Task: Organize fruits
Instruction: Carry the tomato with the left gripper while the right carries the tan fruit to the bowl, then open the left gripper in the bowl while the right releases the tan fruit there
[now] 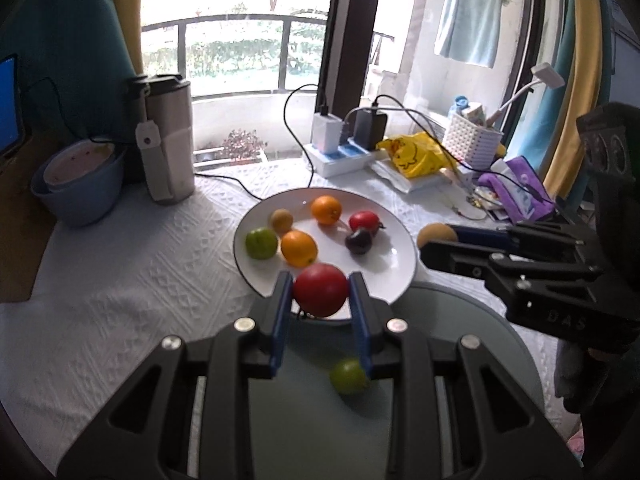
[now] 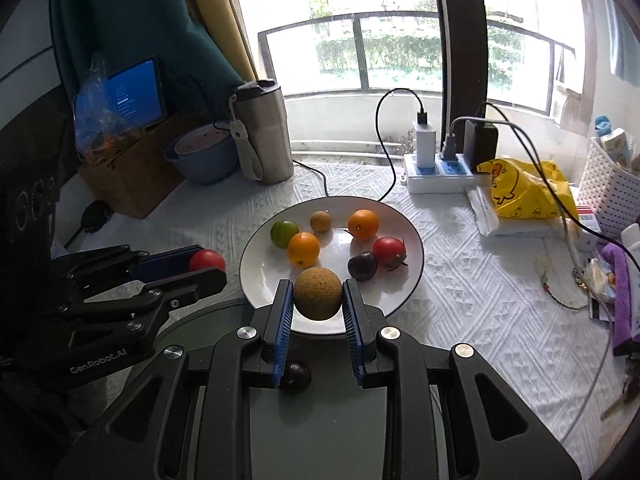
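Beneath the left tongs [image 1: 320,292], clamped on a red fruit [image 1: 320,290], lies a green fruit [image 1: 349,376]; the right tongs [image 2: 318,300], clamping a brown fruit [image 2: 318,294], hide it.

Blown-out window [image 1: 236,44] backlight, dark fisheye edges

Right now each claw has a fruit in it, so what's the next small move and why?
Probably carry both fruits forward over the white plate and lower them into its bare near part. The left claw is shut on the red fruit, the right claw on the brown fruit, both at the plate's near rim, where six fruits already sit.
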{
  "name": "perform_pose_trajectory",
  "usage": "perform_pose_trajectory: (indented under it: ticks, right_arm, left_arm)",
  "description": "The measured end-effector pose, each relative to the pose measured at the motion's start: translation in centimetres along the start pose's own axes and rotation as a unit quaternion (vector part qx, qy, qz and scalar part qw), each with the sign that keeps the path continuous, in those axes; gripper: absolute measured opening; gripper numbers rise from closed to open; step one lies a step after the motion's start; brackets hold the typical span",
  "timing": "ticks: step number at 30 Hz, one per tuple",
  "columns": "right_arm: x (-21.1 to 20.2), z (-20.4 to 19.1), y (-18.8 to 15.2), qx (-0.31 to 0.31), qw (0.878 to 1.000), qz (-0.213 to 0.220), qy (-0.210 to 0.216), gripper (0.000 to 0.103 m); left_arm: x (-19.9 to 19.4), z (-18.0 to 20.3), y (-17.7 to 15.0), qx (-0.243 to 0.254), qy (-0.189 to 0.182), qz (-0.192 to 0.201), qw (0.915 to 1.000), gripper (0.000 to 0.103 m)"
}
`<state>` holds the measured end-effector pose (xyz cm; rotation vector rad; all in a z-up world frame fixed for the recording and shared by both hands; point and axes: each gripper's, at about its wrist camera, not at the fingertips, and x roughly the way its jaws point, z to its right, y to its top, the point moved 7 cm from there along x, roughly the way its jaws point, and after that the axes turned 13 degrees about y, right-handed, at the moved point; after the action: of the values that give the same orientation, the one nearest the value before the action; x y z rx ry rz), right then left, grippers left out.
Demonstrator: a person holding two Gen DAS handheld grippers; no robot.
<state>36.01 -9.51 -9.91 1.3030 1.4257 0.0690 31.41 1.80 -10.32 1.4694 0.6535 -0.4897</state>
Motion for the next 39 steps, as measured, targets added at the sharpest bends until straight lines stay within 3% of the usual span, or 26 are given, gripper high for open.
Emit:
perform_pose_trajectory:
  ticks: [23,30,39]
  right_arm:
    - [7.8,2.5,-0.5,0.016,0.998,-0.06,0.03,0.027]
    - [8.4,2.6,-0.9,0.019,0.997,-0.07,0.03,0.027]
    - [7.4,2.1,-0.4,0.013,0.998,-0.063,0.017,0.028]
  left_arm:
    - [7.3,-1.4,0.5,-0.007,-0.005,-0.039,0.9992,0.029]
    - [8.0,-1.6,0.2,-0.014,-0.009,-0.055,0.9983,0.03]
    - [7.0,-1.8,0.5,-0.025,-0.01,-0.049,0.9984,0.033]
